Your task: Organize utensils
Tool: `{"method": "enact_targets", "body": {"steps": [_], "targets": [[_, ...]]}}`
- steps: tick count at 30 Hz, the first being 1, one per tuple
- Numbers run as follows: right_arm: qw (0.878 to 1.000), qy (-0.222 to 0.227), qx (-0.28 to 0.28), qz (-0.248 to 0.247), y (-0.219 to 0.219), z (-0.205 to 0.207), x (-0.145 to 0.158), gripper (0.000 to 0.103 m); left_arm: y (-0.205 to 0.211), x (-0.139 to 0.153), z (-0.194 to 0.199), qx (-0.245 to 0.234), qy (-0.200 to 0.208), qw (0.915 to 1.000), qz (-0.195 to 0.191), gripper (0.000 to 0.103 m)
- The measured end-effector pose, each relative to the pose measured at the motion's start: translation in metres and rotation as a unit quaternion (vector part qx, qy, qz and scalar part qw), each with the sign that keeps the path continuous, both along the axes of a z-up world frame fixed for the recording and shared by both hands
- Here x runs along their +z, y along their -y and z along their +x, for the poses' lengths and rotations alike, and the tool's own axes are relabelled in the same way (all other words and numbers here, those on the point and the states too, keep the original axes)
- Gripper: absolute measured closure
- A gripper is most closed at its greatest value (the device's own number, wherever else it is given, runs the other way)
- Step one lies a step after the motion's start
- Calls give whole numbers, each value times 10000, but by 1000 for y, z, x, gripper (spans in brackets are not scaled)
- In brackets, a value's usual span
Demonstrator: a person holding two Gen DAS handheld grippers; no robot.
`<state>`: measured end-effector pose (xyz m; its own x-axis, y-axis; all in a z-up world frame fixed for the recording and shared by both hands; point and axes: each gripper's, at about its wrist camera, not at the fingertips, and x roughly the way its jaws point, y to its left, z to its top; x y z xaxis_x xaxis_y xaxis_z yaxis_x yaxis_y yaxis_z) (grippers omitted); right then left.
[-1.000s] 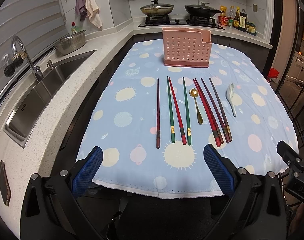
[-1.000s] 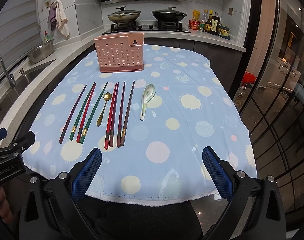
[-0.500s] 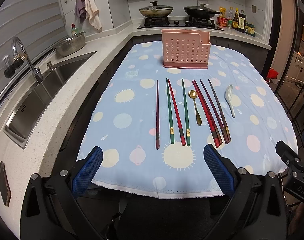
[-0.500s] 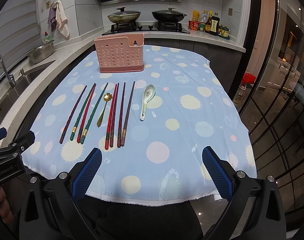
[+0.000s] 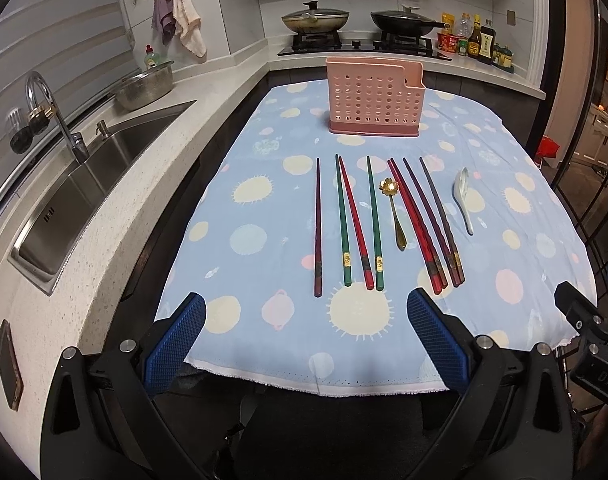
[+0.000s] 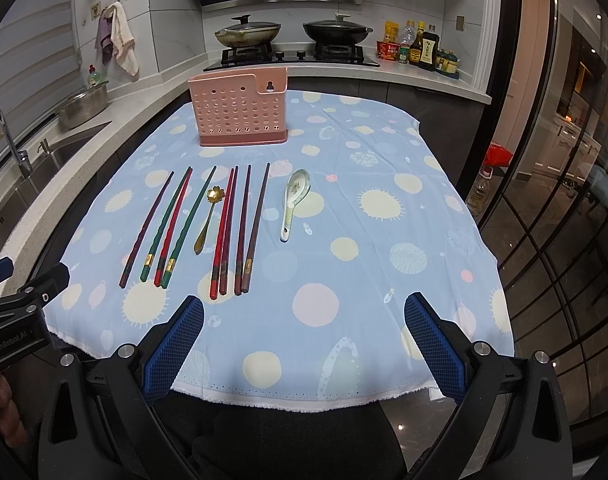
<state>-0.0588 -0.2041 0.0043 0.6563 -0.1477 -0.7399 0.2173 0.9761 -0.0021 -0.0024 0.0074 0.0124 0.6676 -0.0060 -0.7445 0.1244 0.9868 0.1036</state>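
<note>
Straight ahead of my jaws on the counter, the chopsticks (image 5: 346, 224) lie lengthwise, butt ends toward me, tips toward the pink holder (image 5: 374, 98) beyond. My left gripper (image 5: 306, 330) sits nearer them, my right gripper (image 6: 304, 330) nearer the ceramic spoon (image 6: 293, 202). Both sets of jaws stand wide apart, holding nothing.

So the surface (image 5: 263, 208) is covered with a light blue cloth (image 6: 384, 248) with pastel dots and sun shapes, its white hem hanging over the near edge. A pink perforated utensil holder (image 5: 374, 98) stands upright at the far end. Nearer, lying flat side by side: eight chopsticks (image 5: 358, 222) in red, green and dark purple, a small gold spoon (image 5: 394, 212) between them, and a white ceramic spoon (image 6: 293, 200) just off to the right.
</note>
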Motion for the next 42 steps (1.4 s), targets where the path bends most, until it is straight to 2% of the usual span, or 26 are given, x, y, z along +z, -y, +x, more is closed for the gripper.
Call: {"method": "enact_targets", "body": {"steps": [31,35,40,42], "targets": [[10000,6,1,7,0,1,-3,7,5,0,-5,-68,93,9999,-4,7],[10000,-18,-6,36,2,1,-3,7,0,-3,0,-11,-38,9999,-150,7],[9998,-80,-37,200,10,9,-3,7,-18,-13,18,187,-307,9980,-526,7],[9996,-101,-99,263,14,14,-4,7,-24,-17,25,272,-302,9977,-541,7]]}}
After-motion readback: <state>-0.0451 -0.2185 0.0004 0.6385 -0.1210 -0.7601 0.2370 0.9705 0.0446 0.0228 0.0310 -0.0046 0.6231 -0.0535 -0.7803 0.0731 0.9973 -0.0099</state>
